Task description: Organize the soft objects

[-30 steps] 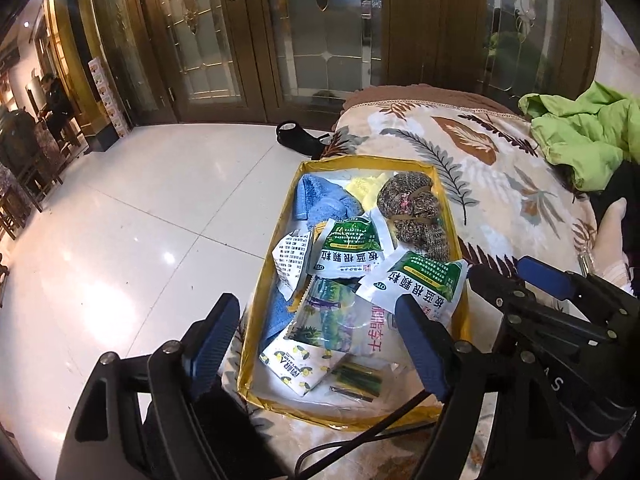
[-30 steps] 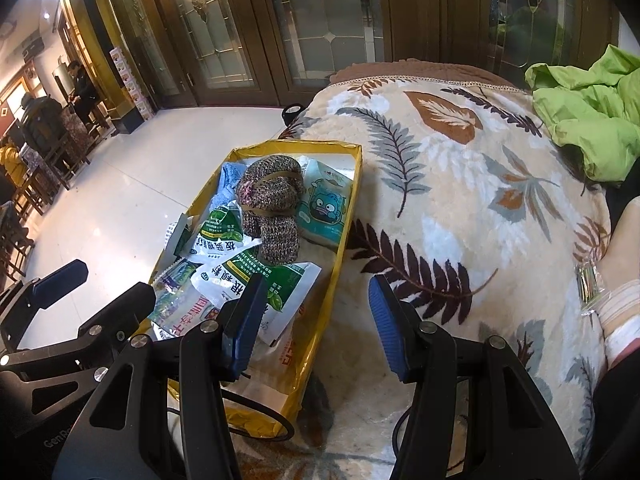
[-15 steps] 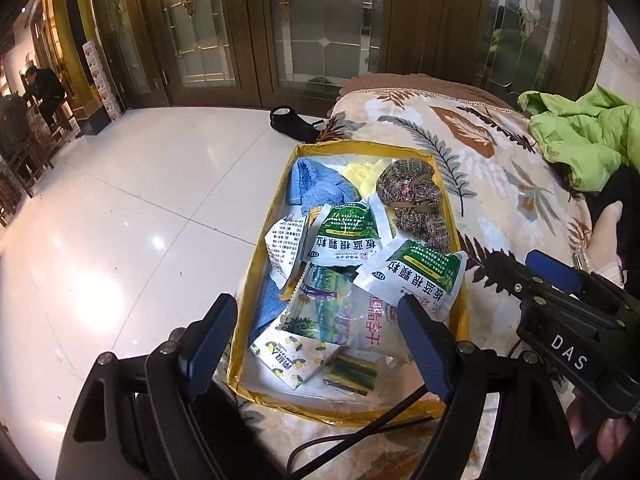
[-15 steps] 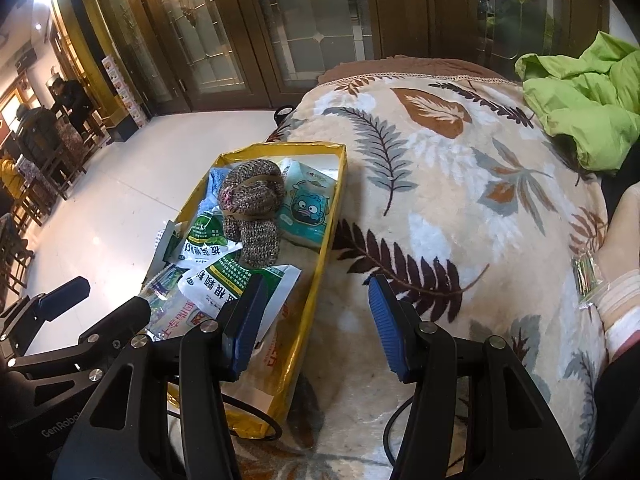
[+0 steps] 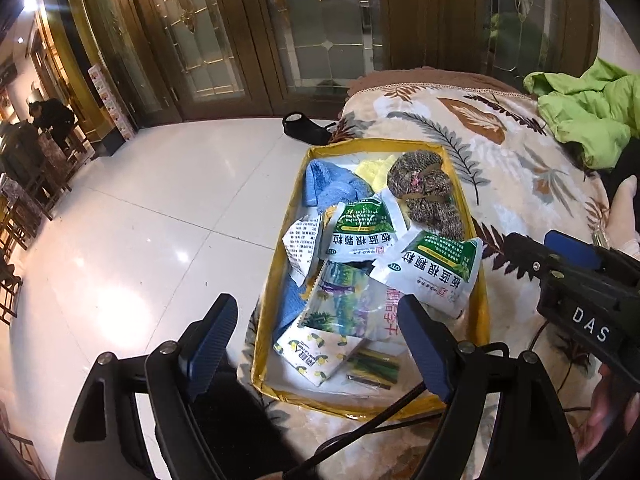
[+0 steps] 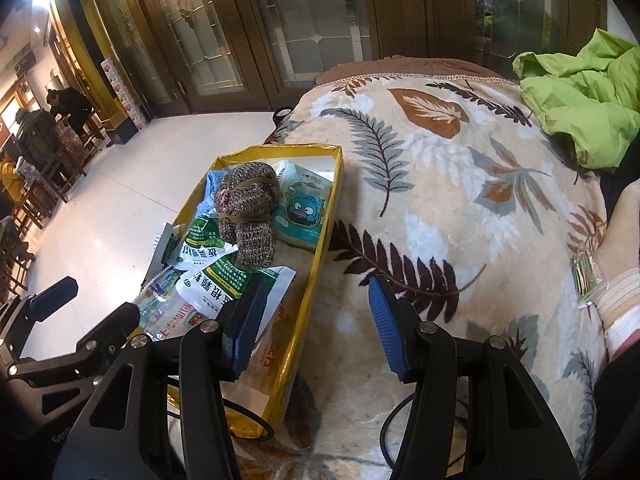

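A yellow box (image 5: 276,272) lies on a leaf-patterned blanket (image 6: 460,208). In it are a blue cloth (image 5: 328,186), a yellow cloth (image 5: 374,170), a brown knitted bundle (image 5: 426,188), green-and-white packets (image 5: 434,268) and other sachets. The box (image 6: 320,248), the knitted bundle (image 6: 248,208) and a cartoon packet (image 6: 304,212) also show in the right wrist view. My left gripper (image 5: 316,344) is open and empty above the box's near end. My right gripper (image 6: 314,320) is open and empty over the box's right wall.
A green jacket (image 5: 592,116) lies at the blanket's far right. A white tiled floor (image 5: 132,232) is left of the box, with a black object (image 5: 304,128) on it. Glass-panelled doors (image 5: 320,28) stand behind. A person's wrist (image 6: 620,296) is at right.
Both grippers have risen and drawn back a little, so the box looks smaller. Nothing was taken hold of.
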`<state>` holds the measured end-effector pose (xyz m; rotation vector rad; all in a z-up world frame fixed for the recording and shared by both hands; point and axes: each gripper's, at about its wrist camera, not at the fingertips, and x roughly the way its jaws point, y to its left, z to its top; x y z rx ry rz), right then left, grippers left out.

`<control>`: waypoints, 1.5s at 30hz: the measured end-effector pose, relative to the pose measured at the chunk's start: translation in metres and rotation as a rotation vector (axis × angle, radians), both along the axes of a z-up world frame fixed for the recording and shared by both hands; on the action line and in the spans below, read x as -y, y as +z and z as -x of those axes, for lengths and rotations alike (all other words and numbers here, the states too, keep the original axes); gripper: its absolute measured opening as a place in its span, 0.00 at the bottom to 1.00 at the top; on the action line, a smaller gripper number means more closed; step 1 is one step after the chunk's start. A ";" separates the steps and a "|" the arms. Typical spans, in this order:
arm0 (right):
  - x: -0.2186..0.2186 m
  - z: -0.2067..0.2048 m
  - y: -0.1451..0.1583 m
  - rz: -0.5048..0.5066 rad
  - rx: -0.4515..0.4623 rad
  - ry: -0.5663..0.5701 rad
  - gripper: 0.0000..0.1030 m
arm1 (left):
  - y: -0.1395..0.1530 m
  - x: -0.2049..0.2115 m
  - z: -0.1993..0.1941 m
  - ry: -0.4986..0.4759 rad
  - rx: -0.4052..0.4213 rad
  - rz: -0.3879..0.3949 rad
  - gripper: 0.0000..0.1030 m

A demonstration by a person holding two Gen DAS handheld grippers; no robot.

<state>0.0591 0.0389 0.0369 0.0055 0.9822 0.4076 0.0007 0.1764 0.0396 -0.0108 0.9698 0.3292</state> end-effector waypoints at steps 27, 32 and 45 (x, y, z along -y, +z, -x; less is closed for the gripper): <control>0.001 -0.001 -0.003 -0.004 0.000 0.002 0.52 | -0.006 0.004 -0.003 -0.042 -0.031 0.064 0.80; 0.002 -0.001 -0.002 -0.005 0.003 0.002 0.52 | -0.005 0.006 -0.002 -0.034 -0.026 0.037 0.80; 0.001 0.000 -0.006 0.001 -0.011 0.005 0.52 | -0.010 0.007 -0.008 -0.017 -0.064 0.029 0.80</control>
